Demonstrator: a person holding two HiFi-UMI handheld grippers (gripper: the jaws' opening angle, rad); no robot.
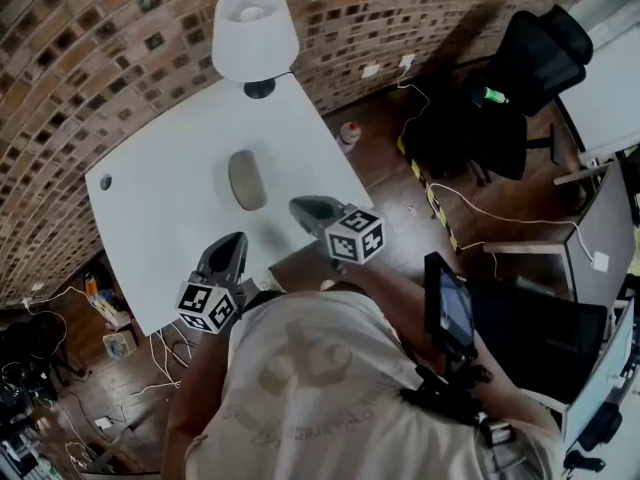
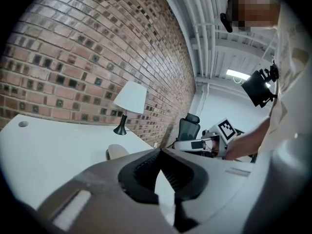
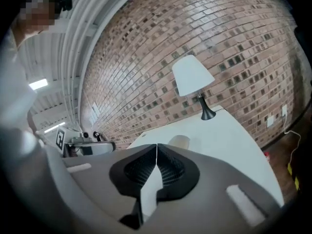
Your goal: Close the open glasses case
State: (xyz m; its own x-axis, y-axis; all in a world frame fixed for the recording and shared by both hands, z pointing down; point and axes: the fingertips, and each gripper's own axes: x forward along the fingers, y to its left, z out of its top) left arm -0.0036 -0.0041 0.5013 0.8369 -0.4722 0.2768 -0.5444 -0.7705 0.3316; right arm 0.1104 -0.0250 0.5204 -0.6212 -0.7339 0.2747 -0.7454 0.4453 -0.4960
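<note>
A beige oval glasses case [image 1: 247, 179] lies in the middle of the white table [image 1: 170, 158] with its lid down. It shows small past the jaws in both gripper views [image 2: 116, 151] [image 3: 179, 142]. My left gripper [image 1: 228, 253] hovers over the table's near edge, short of the case, its jaws touching with nothing between them [image 2: 158, 152]. To its right, my right gripper [image 1: 303, 209] is raised just in front of the case and also stands shut and empty [image 3: 156, 147]. Neither gripper touches the case.
A white table lamp [image 1: 254, 33] stands at the table's far edge by the brick wall. A small round hole [image 1: 105, 181] sits near the left corner. A black office chair [image 1: 520, 58], cables and a dark desk fill the floor to the right.
</note>
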